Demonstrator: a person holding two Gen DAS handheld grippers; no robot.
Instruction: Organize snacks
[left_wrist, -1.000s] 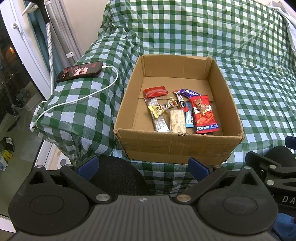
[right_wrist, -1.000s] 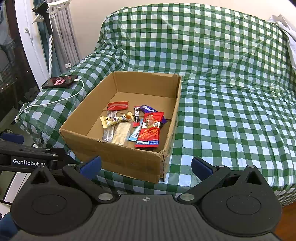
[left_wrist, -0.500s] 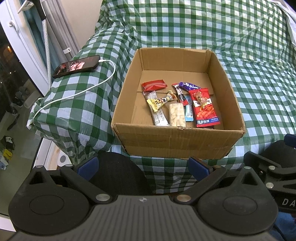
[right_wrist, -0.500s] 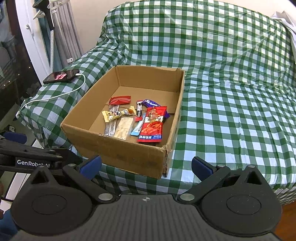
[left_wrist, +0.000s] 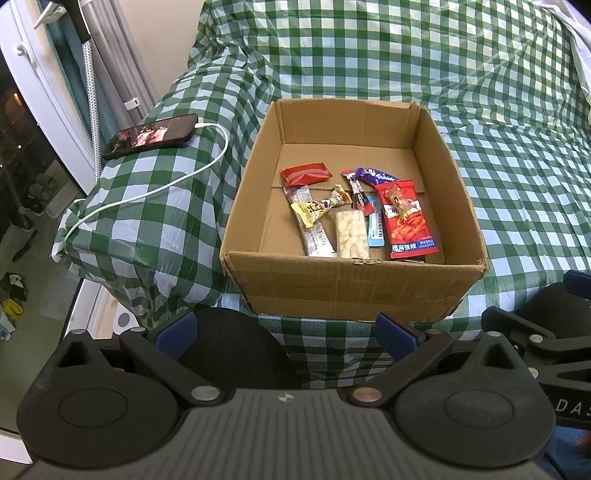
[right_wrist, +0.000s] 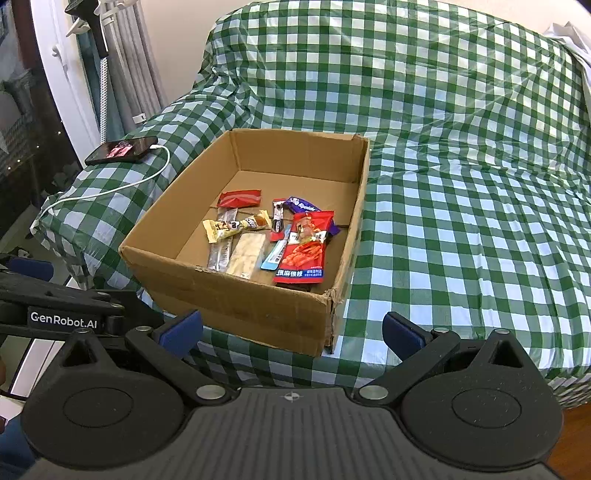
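An open cardboard box (left_wrist: 351, 288) (right_wrist: 236, 295) sits at the near edge of a green-checked bed. Several snack packets lie on its floor: a large red packet (left_wrist: 408, 221) (right_wrist: 304, 251), a small red packet (left_wrist: 304, 173) (right_wrist: 239, 198), a clear pack of pale pieces (left_wrist: 351, 234) (right_wrist: 246, 254), a yellow wrapper (left_wrist: 308, 212) (right_wrist: 221, 229) and a purple one (left_wrist: 375, 176) (right_wrist: 303, 206). My left gripper (left_wrist: 286, 332) hangs open in front of the box's near wall. My right gripper (right_wrist: 291, 330) is open too, in front of the box's near right corner. Both hold nothing.
A black phone (left_wrist: 151, 136) (right_wrist: 122, 149) lies on the bed's left corner with a white cable (left_wrist: 147, 192) (right_wrist: 110, 190) trailing off the edge. Curtains and a glass door (left_wrist: 44, 110) stand at the left. The checked bedcover (right_wrist: 461, 203) stretches right of the box.
Both views have risen and tilted down a little, so more of the box's inside shows. The box, the snacks and both open grippers look the same.
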